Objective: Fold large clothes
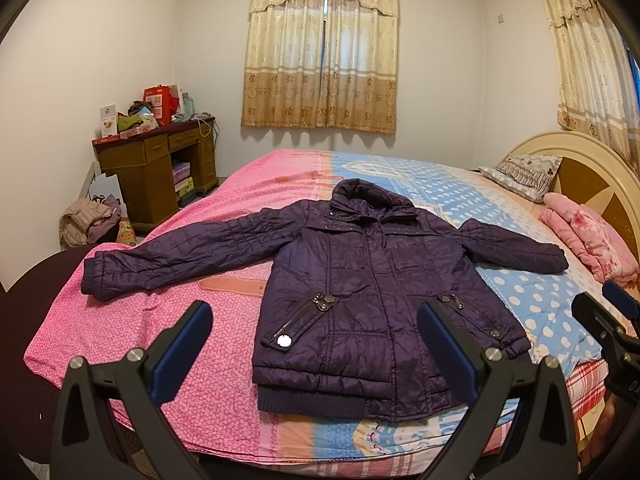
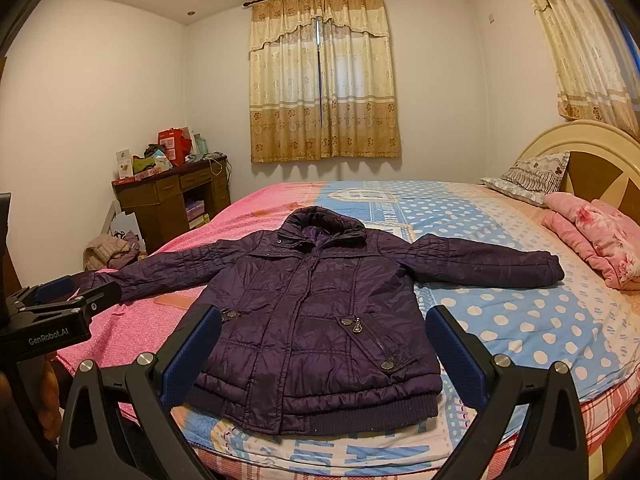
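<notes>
A dark purple quilted jacket lies flat and front-up on the bed, both sleeves spread wide and the hood toward the far side. In the right wrist view the same jacket fills the middle. My left gripper is open, held above the jacket's hem near the bed's front edge, with nothing between its blue pads. My right gripper is also open and empty, over the hem. Each gripper shows at the edge of the other's view: the right gripper and the left gripper.
The bed cover is pink on the left and blue with white dots on the right. A folded pink quilt and a pillow lie by the headboard. A cluttered wooden desk and a heap of clothes stand at the left.
</notes>
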